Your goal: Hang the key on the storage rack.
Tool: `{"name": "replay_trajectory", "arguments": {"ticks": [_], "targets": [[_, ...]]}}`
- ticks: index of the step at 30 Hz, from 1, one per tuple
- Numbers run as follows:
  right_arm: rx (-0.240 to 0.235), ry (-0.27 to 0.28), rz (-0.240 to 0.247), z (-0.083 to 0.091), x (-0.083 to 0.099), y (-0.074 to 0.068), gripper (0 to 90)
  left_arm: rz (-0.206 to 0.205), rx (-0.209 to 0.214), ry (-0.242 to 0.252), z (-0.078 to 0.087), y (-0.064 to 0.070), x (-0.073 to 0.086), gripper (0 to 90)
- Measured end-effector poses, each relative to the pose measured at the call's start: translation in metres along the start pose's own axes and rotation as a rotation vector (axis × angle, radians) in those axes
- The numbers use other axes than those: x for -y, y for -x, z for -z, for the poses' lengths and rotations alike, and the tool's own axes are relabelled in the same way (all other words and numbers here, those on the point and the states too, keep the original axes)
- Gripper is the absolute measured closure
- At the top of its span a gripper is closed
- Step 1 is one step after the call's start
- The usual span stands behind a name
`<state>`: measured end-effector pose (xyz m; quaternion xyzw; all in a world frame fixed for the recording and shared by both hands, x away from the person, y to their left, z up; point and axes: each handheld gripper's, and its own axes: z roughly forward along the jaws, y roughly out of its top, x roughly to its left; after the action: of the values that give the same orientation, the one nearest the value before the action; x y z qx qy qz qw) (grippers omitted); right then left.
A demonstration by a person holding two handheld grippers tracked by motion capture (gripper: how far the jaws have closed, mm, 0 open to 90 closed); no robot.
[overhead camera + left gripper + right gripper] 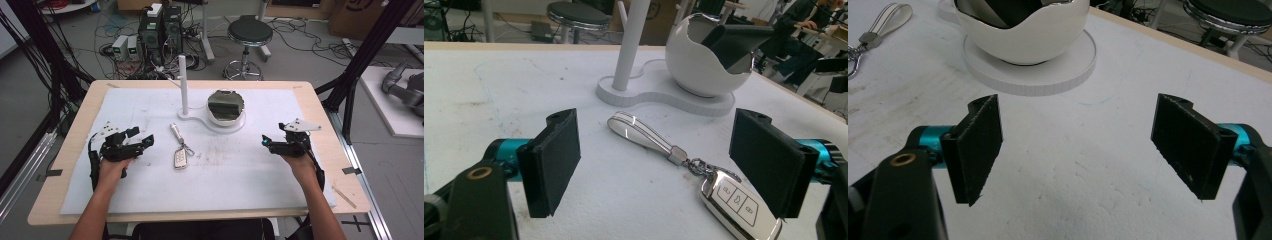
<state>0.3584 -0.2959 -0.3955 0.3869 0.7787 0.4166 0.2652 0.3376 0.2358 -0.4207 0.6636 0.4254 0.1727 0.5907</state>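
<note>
Left gripper (141, 137) at the near left of the white foam mat (150, 185), held in the person's left hand (114, 167); its two black jaws stand spread wide with nothing between the pads. Just beyond and to its right, lying flat on the mat: silver-and-white car key fob (180, 159) with three buttons, joined by a small metal ring to a white loop strap with a silver edge (175, 132). In the left gripper view the fob (738, 202) sits close before the right-hand jaw, not touching it, and the strap (640, 132) runs away between the jaws. Right gripper (263, 141) at the near right of the mat, well apart from the key; jaws likewise spread, bare mat between them. Farther back, mid-table: flat white figure-eight base (197, 118) carrying an upright white post (183, 85) and a round white egg-shaped bowl with a dark glossy lining (226, 106). Behind the table, a black round stool (249, 33) on the floor.
</note>
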Motion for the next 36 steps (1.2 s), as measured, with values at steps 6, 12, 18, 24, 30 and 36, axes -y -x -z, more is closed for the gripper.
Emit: {"name": "replay_trajectory", "arguments": {"ticks": [6, 12, 18, 24, 30, 36], "targets": [[-0.014, 0.004, 0.003, -0.001, 0.001, -0.004, 21.1, 0.023, 0.001, 0.016, 0.002, 0.003, -0.002, 20.4], [-0.024, 0.007, 0.003, 0.0, 0.001, -0.006, 21.1, 0.012, -0.05, -0.04, -0.008, 0.005, -0.005, 23.8], [-0.027, 0.001, 0.008, -0.003, 0.0, -0.007, 21.1, 0.04, -0.058, -0.104, -0.03, 0.007, -0.006, 34.7], [-0.032, 0.0, 0.005, -0.004, 0.001, -0.006, 21.2, 0.065, -0.088, -0.164, -0.059, 0.016, -0.004, 43.4], [-0.027, 0.0, 0.004, -0.003, 0.002, -0.005, 21.2, 0.06, -0.158, -0.205, -0.085, 0.023, -0.005, 31.9], [-0.021, -0.002, 0.005, -0.003, 0.002, -0.005, 21.3, 0.039, -0.218, -0.28, -0.111, 0.031, -0.004, 27.9]]}}
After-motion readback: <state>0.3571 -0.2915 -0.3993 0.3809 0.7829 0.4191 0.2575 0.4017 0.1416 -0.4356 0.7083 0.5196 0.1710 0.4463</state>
